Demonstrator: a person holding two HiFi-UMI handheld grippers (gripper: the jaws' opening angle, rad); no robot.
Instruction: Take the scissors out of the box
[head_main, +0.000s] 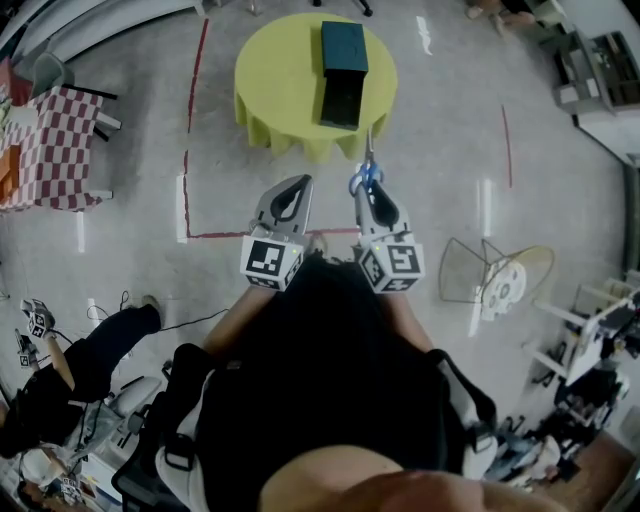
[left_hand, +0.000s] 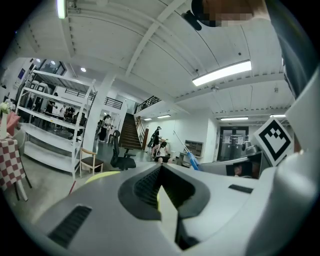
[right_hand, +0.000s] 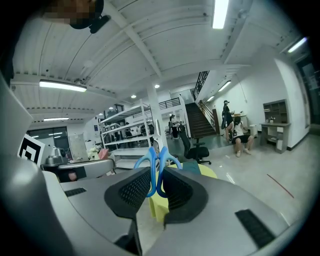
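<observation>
Grey concrete floor spread under a round yellow table (head_main: 262, 95) carrying a dark box (head_main: 343, 60), seemingly slid open at its near end. Well clear of the box, on the near side, the right tongs (right_hand: 156, 176) were clamped on the blue handles of the scissors (right_hand: 157, 167), blades pointing towards the box. The left tongs (left_hand: 161, 172) sat closed and empty, just as far from the box. With the scissors out, the job looked nearly done. That grip held only thin handle loops; a quick swing could make them pivot, slip and drop to the floor
</observation>
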